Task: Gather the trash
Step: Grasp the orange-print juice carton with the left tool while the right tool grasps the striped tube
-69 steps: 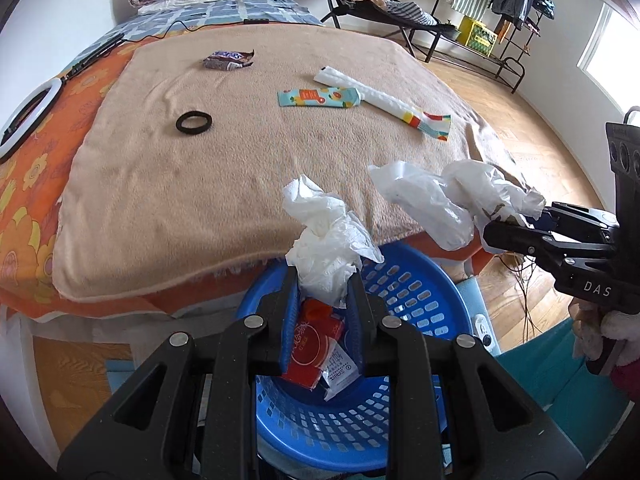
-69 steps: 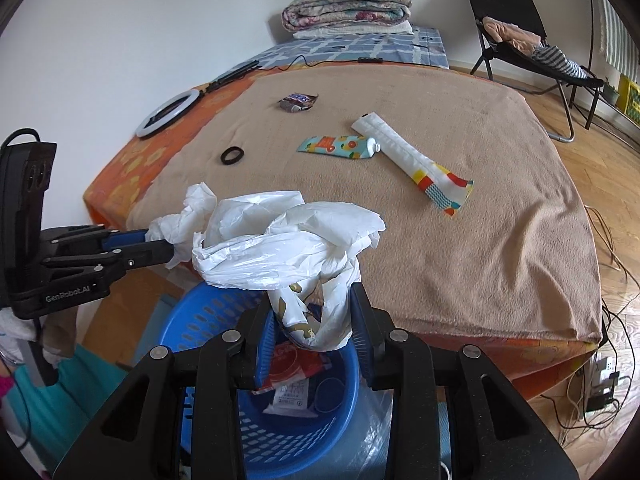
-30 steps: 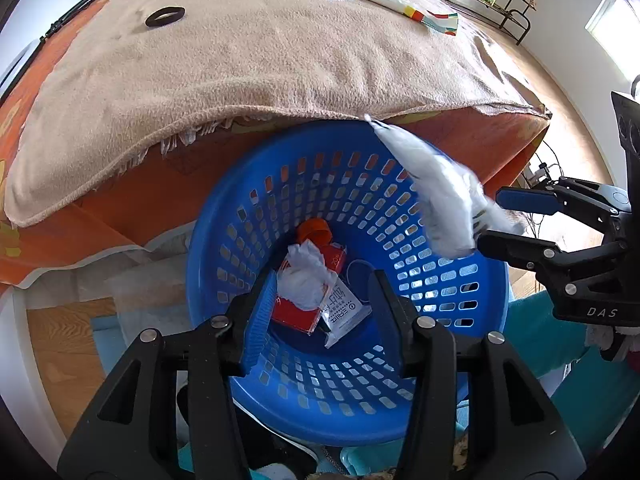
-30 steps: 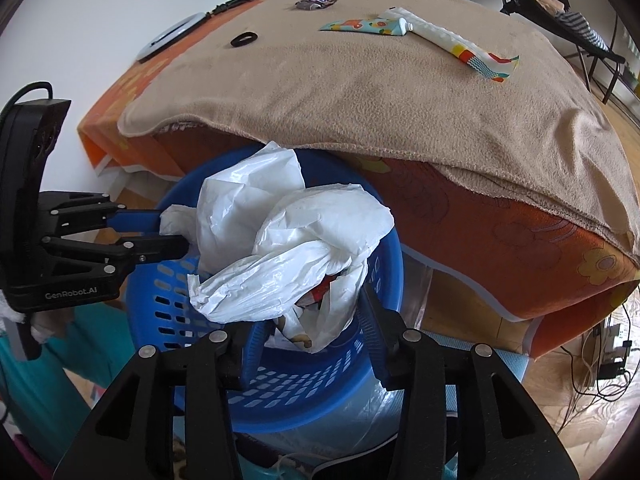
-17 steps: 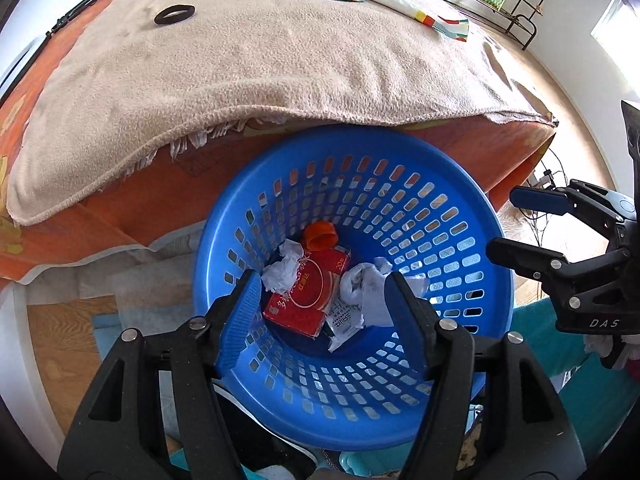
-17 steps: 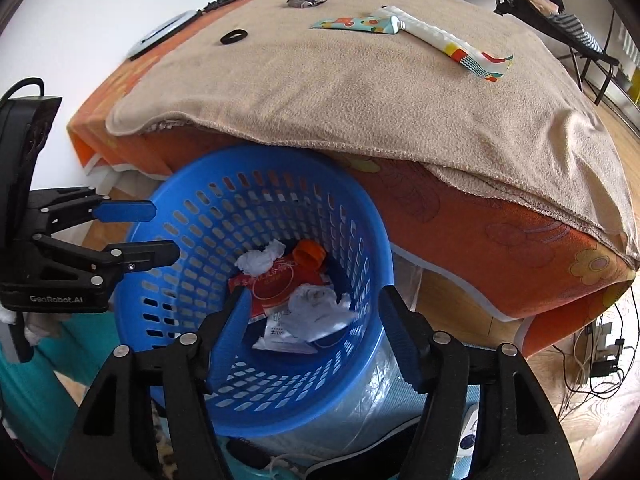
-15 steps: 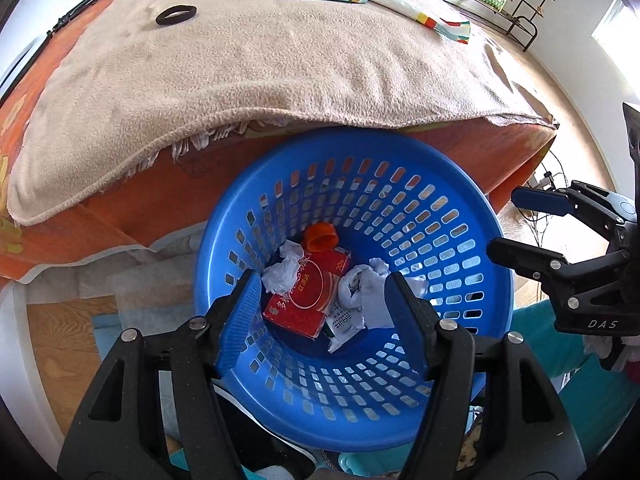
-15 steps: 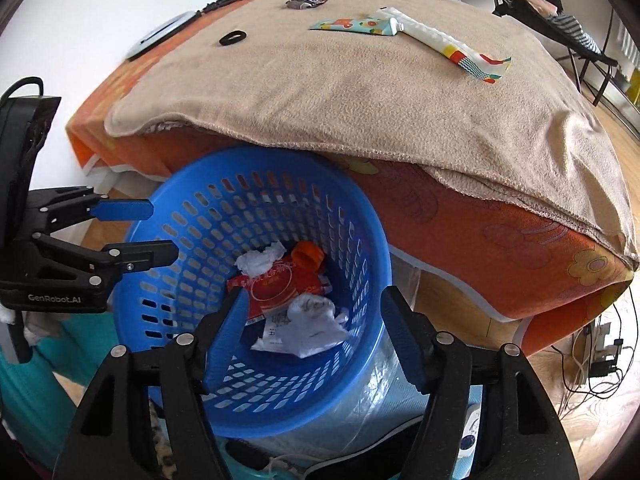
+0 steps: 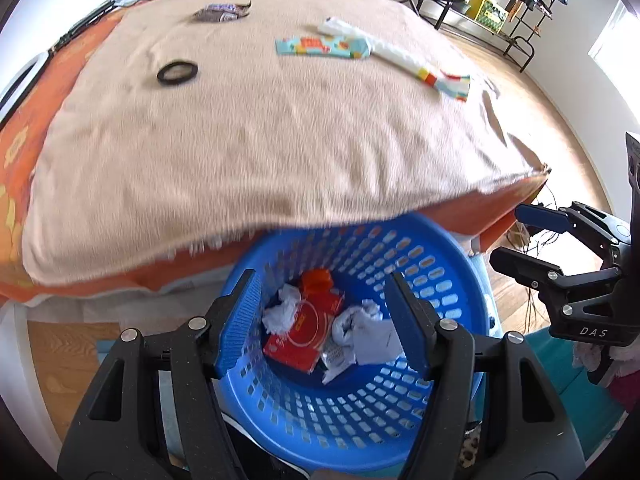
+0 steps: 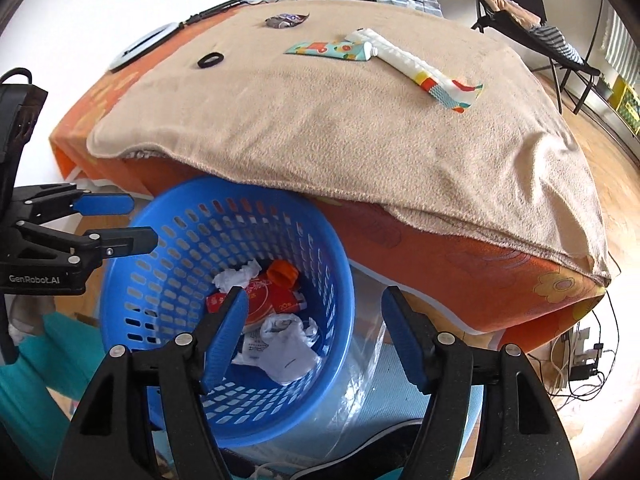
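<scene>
Blue basket (image 9: 360, 412), on floor at near edge of bed: now holds crumpled tissue (image 9: 282, 308), white plastic bag (image 10: 290, 350), red carton (image 9: 306, 330) w/ orange cap (image 9: 318, 279). Tissue + bag were in the grippers 2 s ago; both since dropped in.

Left gripper (image 9: 326, 322): jaws just opened, now wide, nothing between pads; hangs over basket.

Right gripper (image 10: 314, 338): same, jaws just opened, empty, over basket's right rim.

Meaning: 2 items collected; both hands free for next pick.

Beige blanket (image 10: 340, 120), still to collect: 
- patterned flat tube (image 10: 328, 49), far centre
- white tube w/ coloured end (image 10: 420, 70), touching it, right
- dark wrapper (image 10: 285, 20), far
- black ring (image 10: 210, 59), far left; trash or not, can't tell.

Judgement: roughly half done.
</scene>
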{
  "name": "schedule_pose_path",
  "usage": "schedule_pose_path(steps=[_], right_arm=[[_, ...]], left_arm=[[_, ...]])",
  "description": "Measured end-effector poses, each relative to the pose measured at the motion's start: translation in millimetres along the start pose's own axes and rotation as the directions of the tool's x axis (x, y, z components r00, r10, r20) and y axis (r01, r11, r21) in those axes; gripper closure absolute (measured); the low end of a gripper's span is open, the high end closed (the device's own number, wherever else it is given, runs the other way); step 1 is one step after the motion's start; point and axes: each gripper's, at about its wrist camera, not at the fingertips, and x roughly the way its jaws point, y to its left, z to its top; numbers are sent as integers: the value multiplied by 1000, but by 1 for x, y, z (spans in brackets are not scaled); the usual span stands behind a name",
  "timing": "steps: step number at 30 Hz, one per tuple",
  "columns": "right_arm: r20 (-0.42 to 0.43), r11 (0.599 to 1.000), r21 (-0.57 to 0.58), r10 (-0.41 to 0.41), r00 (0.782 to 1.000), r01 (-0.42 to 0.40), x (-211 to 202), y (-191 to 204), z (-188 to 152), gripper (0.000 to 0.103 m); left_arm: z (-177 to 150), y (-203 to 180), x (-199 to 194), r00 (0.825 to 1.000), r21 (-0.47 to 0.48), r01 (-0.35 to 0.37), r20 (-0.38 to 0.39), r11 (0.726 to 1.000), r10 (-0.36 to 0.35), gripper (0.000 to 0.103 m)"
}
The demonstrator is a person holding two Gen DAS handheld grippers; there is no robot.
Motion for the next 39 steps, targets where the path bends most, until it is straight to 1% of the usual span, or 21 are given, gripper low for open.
schedule_pose_path(steps=[4, 8, 13, 15, 16, 18, 22, 24, 27, 30, 32, 35, 39], right_arm=[[46, 1000, 26, 11, 999, -12, -11, -11, 16, 34], [103, 998, 44, 33, 994, -37, -20, -26, 34, 34], [157, 1000, -7, 29, 987, -28, -28, -38, 61, 34], [175, 999, -38, 24, 984, -17, -29, -42, 72, 32], [183, 998, -52, 27, 983, -17, -30, -45, 77, 28], [200, 998, -61, 30, 979, -18, -28, -50, 87, 26], [205, 1000, -25, 22, 978, -17, -22, -70, 107, 26], [188, 1000, 7, 26, 982, -28, -15, -80, 112, 26], [152, 998, 46, 39, 988, -46, -6, -89, 116, 26], [147, 998, 45, 37, 988, -44, -3, -91, 117, 26], [149, 999, 42, 24, 989, -31, -4, -91, 117, 26], [153, 998, 52, 31, 988, -40, -5, -93, 119, 26], [155, 997, 60, 34, 987, -44, -4, -94, 124, 26]], left_arm=[[27, -4, -5, 1000, 26, -2, 29, 1000, 1, 37], [57, -6, -3, 999, 60, 3, 39, 998, -5, 37], [98, -4, 2, 998, 65, 26, 51, 998, -29, 37], [116, -1, 6, 997, 53, 54, 54, 997, -57, 37], [125, 1, 9, 996, 44, 72, 52, 996, -75, 37], [143, 4, 17, 995, 24, 79, 55, 997, -81, 37], [173, 8, 38, 995, -1, 93, 48, 996, -92, 37], [187, 7, 48, 994, 0, 97, 46, 995, -97, 37], [209, 9, 64, 994, -13, 103, 45, 995, -102, 37], [228, 18, 82, 990, -61, 135, 40, 989, -133, 37], [236, 26, 92, 989, -99, 144, 33, 985, -142, 37], [241, 34, 110, 986, -142, 168, 7, 976, -168, 37], [241, 35, 115, 983, -124, 181, -4, 976, -183, 37]])
